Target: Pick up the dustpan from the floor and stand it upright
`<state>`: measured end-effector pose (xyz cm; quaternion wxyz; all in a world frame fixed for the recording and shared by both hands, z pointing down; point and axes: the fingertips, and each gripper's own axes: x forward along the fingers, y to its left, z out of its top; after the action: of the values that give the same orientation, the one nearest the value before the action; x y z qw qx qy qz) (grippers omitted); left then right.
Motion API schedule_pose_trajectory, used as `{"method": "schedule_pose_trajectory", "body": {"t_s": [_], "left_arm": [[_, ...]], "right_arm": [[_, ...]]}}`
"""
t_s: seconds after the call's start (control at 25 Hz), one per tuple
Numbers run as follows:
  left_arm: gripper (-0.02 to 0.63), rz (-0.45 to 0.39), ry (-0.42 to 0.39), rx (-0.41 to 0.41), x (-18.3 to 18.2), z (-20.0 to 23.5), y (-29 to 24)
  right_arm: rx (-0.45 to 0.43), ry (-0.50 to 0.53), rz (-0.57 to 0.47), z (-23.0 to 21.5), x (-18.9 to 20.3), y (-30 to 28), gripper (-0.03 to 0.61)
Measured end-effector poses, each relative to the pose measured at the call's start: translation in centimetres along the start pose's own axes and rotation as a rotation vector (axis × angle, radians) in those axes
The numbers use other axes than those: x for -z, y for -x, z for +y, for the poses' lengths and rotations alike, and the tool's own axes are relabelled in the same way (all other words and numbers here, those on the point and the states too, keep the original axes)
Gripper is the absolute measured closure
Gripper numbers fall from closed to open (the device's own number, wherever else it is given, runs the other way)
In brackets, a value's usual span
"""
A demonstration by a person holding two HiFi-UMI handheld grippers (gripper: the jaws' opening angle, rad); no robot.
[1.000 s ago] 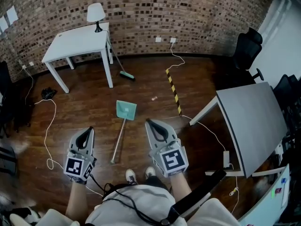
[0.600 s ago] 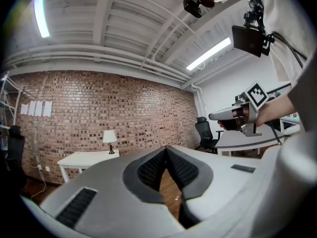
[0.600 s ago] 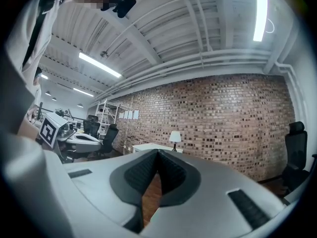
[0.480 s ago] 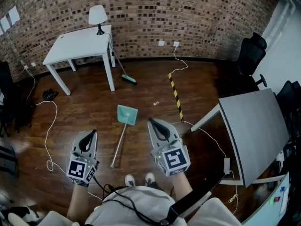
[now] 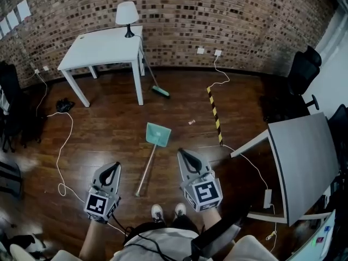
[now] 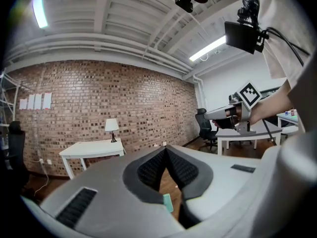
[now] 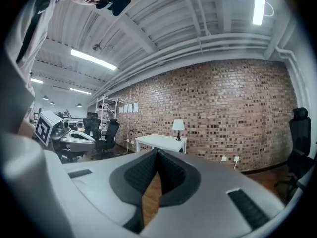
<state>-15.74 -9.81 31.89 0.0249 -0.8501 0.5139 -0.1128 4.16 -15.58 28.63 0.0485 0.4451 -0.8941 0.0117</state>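
A teal dustpan [image 5: 157, 135] lies flat on the dark wooden floor [image 5: 103, 118], its pan toward the brick wall [image 5: 244, 15] and its long handle running back toward the person's shoes [image 5: 157, 212]. Neither tool touches it. The left tool [image 5: 116, 165] is held to the left of the handle's end and the right tool [image 5: 180, 153] to the right, both pointing forward. In the left gripper view the left tool's [image 6: 166, 148] jaws are pressed together at the tips with nothing pinched, and a sliver of the teal dustpan [image 6: 167, 202] shows through the gap below them. The right tool's [image 7: 157, 151] jaws also meet at the tips, with only floorboards visible through their gap. Beyond the dustpan, a green-headed broom [image 5: 160, 92] leans at the corner of a white table [image 5: 103, 45] that carries a lamp [image 5: 127, 16]. A yellow-and-black striped strip [image 5: 215, 116] lies on the floor to the right, a white cable [image 5: 62, 145] loops across it to the left, and a grey table [image 5: 304, 162] stands at the right edge.
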Motion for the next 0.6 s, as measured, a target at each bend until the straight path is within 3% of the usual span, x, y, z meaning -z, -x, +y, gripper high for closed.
{"method": "schedule_pose_trajectory", "body": {"t_s": [0.28,0.6], "left_arm": [[0.607,0.063,0.037,0.042,5.4,-0.1,0.3],[0.581,0.234,0.163,-0.003,19.5,1.0,-1.4]], "right_arm": [[-0.068,-0.013,0.122,1.7,6.3,-3.2,0.592],[-0.156,-0.052,0.233,3.3,16.5,-7.5,0.591]]}}
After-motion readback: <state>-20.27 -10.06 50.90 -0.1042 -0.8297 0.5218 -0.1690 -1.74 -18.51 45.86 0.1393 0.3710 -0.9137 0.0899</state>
